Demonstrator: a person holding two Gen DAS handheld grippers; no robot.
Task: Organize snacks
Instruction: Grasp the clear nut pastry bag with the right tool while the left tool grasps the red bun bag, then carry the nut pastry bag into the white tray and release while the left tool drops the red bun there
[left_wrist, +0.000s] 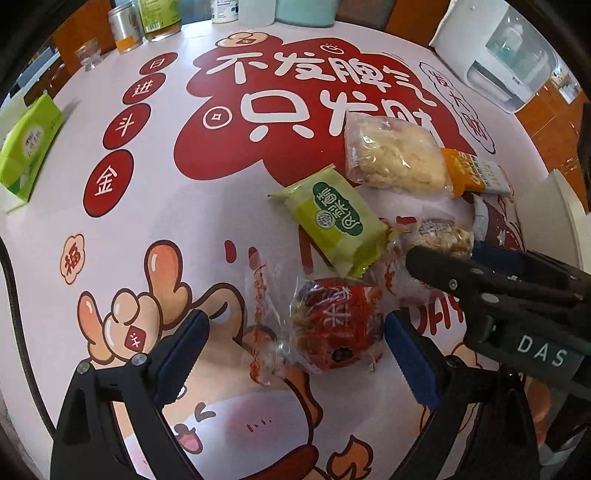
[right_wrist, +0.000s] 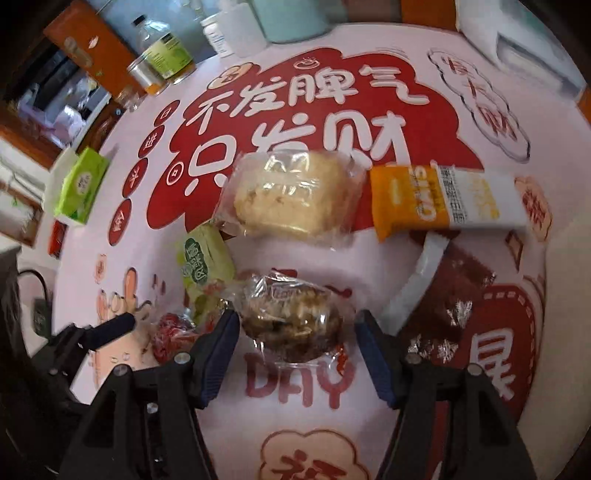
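Several wrapped snacks lie together on the printed tablecloth (left_wrist: 155, 229). My left gripper (left_wrist: 298, 322) points down, open, its blue pads on either side of a round red snack (left_wrist: 332, 328) in clear wrap without pressing it. My right gripper (right_wrist: 297, 322) is also open, straddling a brown nutty cake (right_wrist: 291, 321) in clear wrap; its fingers (left_wrist: 424, 260) show at the right in the left wrist view. Around them lie a green packet (left_wrist: 340, 225), a pale crumbly pastry (right_wrist: 291, 195), an orange-and-white bar (right_wrist: 443, 199) and a dark red packet (right_wrist: 461, 295).
A green tissue pack (left_wrist: 26, 147) sits at the table's left edge. Bottles and a metal can (left_wrist: 125, 26) line the far edge, with a small glass jar (left_wrist: 88, 55) beside them. A white appliance (left_wrist: 509, 55) stands at the far right.
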